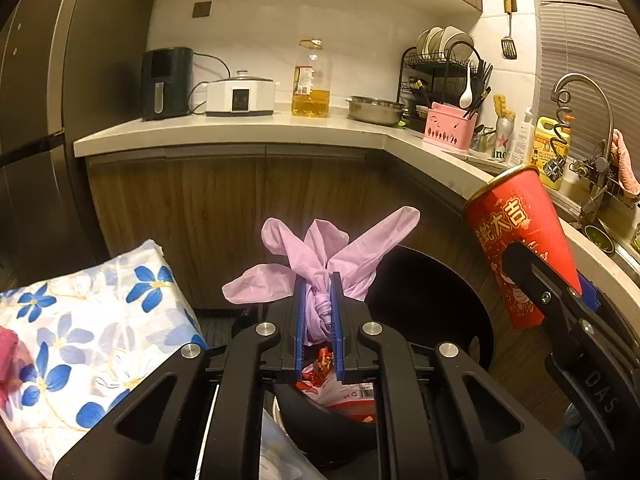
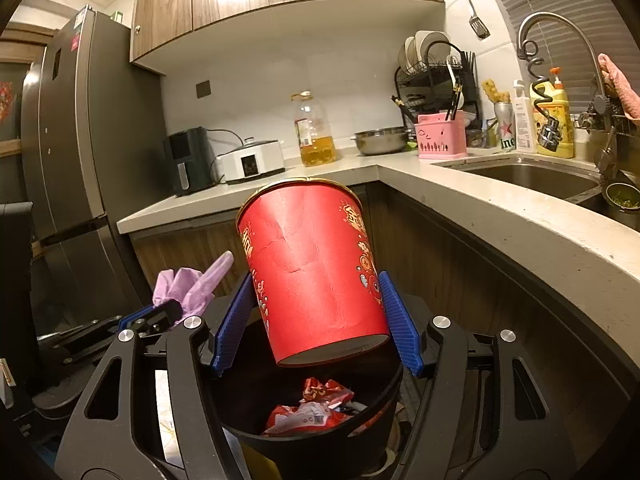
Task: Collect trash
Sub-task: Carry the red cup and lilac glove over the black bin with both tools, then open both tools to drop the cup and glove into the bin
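My left gripper [image 1: 318, 312] is shut on the knot of a tied lilac plastic bag [image 1: 320, 256], whose ears stick up past the blue pads. Below it sits a black trash bin [image 1: 320, 436] holding red wrappers [image 1: 340, 388]. My right gripper [image 2: 318, 320] is shut on a tall red paper cup [image 2: 316, 276] with gold print, tilted, its base just above the bin [image 2: 312, 440] and the red wrappers [image 2: 312, 408]. The cup [image 1: 520, 248] and right gripper [image 1: 560, 300] show at the right of the left wrist view. The lilac bag [image 2: 192, 284] and left gripper [image 2: 160, 314] appear at the left of the right wrist view.
A pale L-shaped counter [image 1: 248, 130] carries an air fryer [image 1: 166, 82], a cooker [image 1: 240, 96], an oil bottle [image 1: 312, 80], a steel bowl [image 1: 376, 110] and a dish rack [image 1: 440, 68]. A sink [image 2: 532, 178] with a tap [image 2: 548, 28] lies right. A fridge [image 2: 80, 140] stands left; floral fabric [image 1: 92, 332] lies low left.
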